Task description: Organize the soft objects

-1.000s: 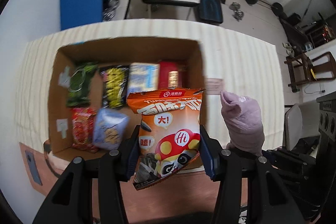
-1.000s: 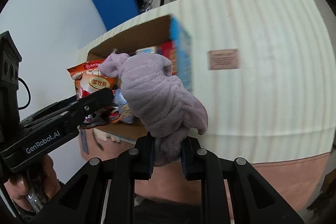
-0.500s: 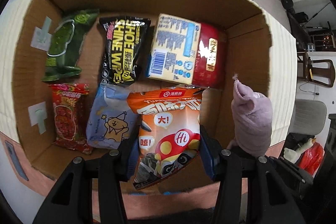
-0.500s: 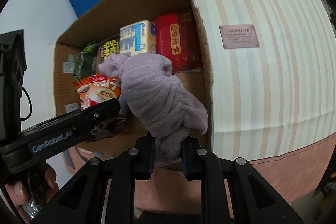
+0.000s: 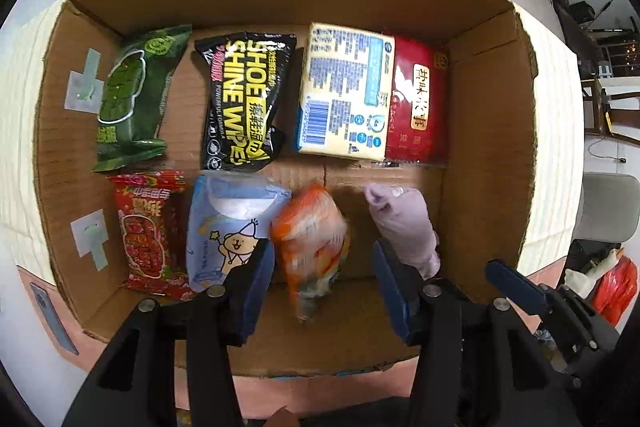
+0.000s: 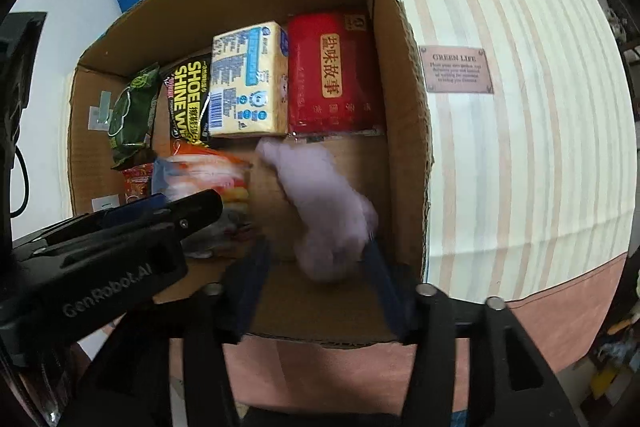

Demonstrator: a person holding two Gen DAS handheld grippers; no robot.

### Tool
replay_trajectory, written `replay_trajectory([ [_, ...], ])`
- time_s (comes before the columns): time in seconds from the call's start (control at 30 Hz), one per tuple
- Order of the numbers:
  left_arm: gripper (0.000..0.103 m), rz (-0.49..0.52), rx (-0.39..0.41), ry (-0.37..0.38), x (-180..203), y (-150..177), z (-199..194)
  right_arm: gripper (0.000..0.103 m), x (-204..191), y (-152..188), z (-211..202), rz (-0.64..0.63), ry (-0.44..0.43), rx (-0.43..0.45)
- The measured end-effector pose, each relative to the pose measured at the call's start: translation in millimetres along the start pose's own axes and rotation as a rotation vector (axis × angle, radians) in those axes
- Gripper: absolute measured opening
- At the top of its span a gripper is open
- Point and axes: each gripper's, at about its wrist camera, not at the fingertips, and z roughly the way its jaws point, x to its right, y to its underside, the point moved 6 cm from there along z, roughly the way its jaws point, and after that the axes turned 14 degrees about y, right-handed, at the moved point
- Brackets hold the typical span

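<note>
Both grippers hang over the open cardboard box (image 5: 488, 131), which sits on the striped worktop (image 6: 520, 107). The left gripper (image 5: 320, 283) has its fingers (image 5: 256, 287) spread wide; the orange snack bag (image 5: 310, 247) lies blurred between them, apparently loose and touching neither pad. The right gripper (image 6: 316, 279) also has its fingers (image 6: 384, 287) spread, and the lilac plush toy (image 6: 320, 207) sits ahead of them on the box floor, near the right finger; blur hides whether it touches. Beyond the fingertips lie a red packet (image 5: 418, 107), a yellow-and-blue pack (image 5: 344, 91), a black shoe-wipes pouch (image 5: 244, 99) and a green bag (image 5: 132, 95). Left of the left fingers rest a pale blue pouch (image 5: 224, 227) and a red patterned bag (image 5: 148, 231).
</note>
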Motion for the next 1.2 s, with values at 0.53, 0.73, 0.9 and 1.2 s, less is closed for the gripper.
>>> replay_trajectory([
  [0.53, 0.096, 0.02, 0.185, -0.119, -28.0, 10.2, -64.7, 0.089, -1.6, -8.2, -23.8, -0.036, 0.083, 0.085],
  [0.73, 0.096, 0.015, 0.235, -0.146, -36.7, 13.8, -74.5, 0.103, -4.1, -9.0, -31.4, -0.037, 0.107, 0.128],
  [0.9, 0.096, 0.013, 0.275, -0.167, -39.8, 17.9, -87.5, 0.103, -2.9, -8.4, -38.0, -0.027, 0.12, 0.151],
  [1.2, 0.096, 0.047, 0.356, -0.174, -25.5, 36.1, -118.9, 0.103, 4.4, 5.6, -64.3, -0.014, 0.094, 0.198],
])
